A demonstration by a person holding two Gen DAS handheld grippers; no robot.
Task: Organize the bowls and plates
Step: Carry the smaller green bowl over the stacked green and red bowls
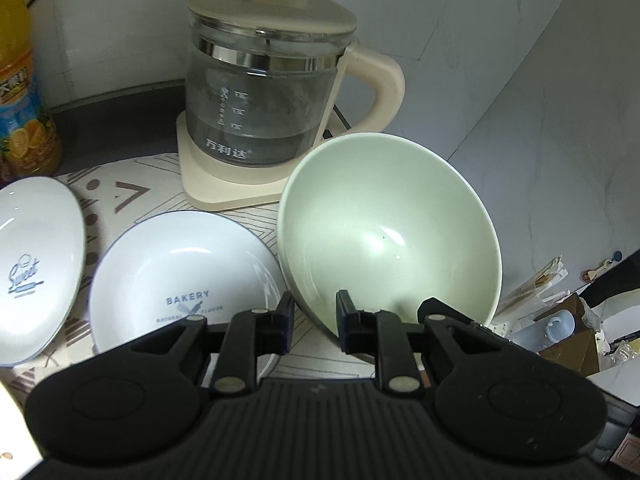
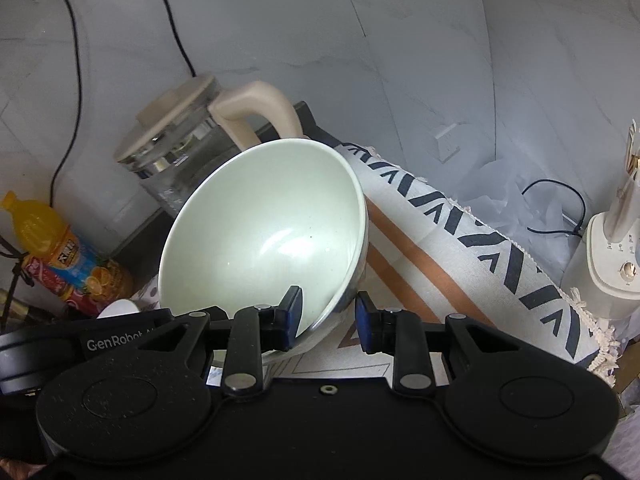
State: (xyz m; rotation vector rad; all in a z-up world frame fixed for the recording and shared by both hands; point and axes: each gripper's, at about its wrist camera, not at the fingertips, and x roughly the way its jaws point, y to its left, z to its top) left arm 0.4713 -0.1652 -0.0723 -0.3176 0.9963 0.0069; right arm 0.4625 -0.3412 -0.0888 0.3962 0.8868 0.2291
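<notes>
While both claws stand spread astride its rim, the left gripper (image 1: pixel 314 322) and right gripper (image 2: pixel 328 320) should pinch evenly; the tilted pale-green bowl (image 1: pixel 390 236) fills center frame, the BAKERY plate (image 1: pixel 180 276) lower left, the glass kettle (image 1: pixel 264 92) above.

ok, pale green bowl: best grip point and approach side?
Take the pale green bowl by its near rim, one jaw inside and one outside the wall, coming from the open side facing the grippers. It is tilted up on edge, so the thin rim is exposed. Both the right gripper and left gripper already straddle it.
</notes>
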